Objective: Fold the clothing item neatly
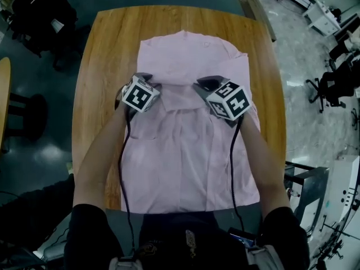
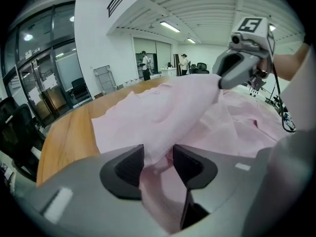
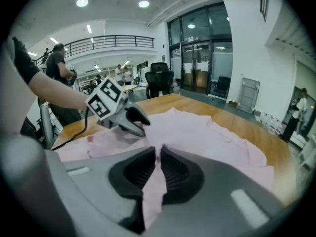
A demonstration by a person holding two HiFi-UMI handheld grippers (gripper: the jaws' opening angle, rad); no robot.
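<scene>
Side by side, both forearms reach forward; left gripper [image 1: 153,83] and right gripper [image 1: 202,85] tilt downward, each clamped on the pink shirt [image 1: 185,167] fold between them.

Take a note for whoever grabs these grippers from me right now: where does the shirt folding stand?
Left gripper: closed on a bunch of the pink shirt.
Right gripper: pinched shut on a thin fold of it.
Shirt: spread on the wooden table, both grips mid-shirt, cloth lifted between them.
Done: far part looks doubled over.
To do: lay this fold down, smooth it, finish folding.
</scene>
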